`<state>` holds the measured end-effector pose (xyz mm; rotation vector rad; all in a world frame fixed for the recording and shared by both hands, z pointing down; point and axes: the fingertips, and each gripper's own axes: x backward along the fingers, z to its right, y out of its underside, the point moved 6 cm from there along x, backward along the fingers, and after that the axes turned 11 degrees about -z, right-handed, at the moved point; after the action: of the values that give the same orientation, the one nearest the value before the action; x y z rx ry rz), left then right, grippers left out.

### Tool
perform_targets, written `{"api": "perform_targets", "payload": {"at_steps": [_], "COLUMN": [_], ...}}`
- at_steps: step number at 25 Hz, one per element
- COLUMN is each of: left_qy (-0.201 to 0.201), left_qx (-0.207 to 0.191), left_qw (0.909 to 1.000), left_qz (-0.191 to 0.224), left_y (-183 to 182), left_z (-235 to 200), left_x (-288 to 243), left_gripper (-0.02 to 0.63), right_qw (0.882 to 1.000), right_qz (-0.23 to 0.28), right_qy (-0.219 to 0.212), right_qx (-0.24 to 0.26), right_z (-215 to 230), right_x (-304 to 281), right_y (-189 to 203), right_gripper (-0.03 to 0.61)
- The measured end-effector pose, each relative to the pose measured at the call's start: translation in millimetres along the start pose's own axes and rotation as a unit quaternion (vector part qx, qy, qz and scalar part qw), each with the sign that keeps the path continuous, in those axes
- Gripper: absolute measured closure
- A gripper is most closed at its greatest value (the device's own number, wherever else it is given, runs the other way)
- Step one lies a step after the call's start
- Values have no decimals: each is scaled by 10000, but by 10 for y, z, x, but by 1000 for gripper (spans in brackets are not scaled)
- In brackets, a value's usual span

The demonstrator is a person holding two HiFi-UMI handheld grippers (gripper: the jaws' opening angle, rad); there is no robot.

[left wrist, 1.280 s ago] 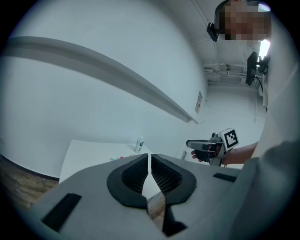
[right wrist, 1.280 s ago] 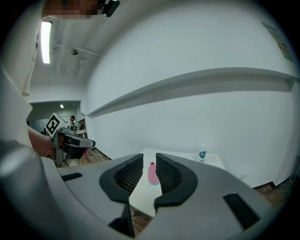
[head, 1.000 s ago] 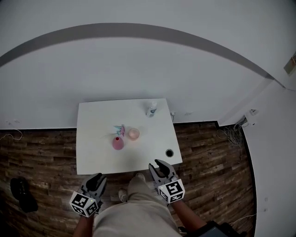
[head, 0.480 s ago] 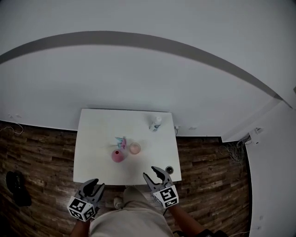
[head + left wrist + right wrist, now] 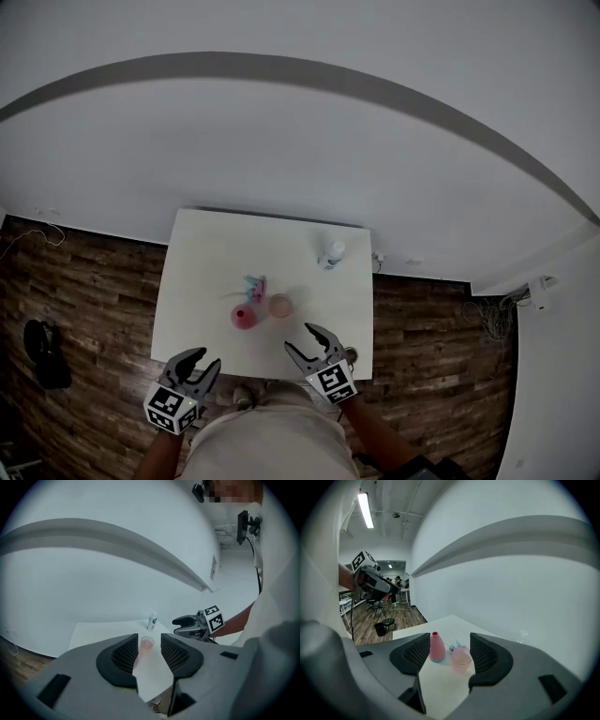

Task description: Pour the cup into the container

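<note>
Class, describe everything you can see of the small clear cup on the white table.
The cup is small, see-through and pinkish. It looks like thin plastic and is wider at its open rim than at its base. Whether the pink is tint or liquid is unclear. It stands upright on the white table, toward the near edge. In the head view it is just right of the pink container and apart from it. Only the table is seen touching it.
</note>
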<state>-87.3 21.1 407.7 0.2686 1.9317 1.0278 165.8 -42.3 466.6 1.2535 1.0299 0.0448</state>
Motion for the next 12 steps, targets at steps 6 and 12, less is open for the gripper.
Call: {"api": "perform_targets", "payload": {"at_steps": [6, 12], "left_qy": [-62, -136], "left_qx": [-77, 42], "left_qw": [9997, 9989], "left_qz": [-214, -444], "left_y": [-55, -23], "left_z": [-9, 13], "left_x": [-272, -545], "left_gripper": [457, 453], "right_qw": [9984, 9919], "right_qz": [-322, -624], "right_qy": [-318, -739], "right_qx": [325, 823], "right_z": [261, 447], "right_x": [-407, -807], "right_y": [239, 498], "right_gripper": [310, 272]}}
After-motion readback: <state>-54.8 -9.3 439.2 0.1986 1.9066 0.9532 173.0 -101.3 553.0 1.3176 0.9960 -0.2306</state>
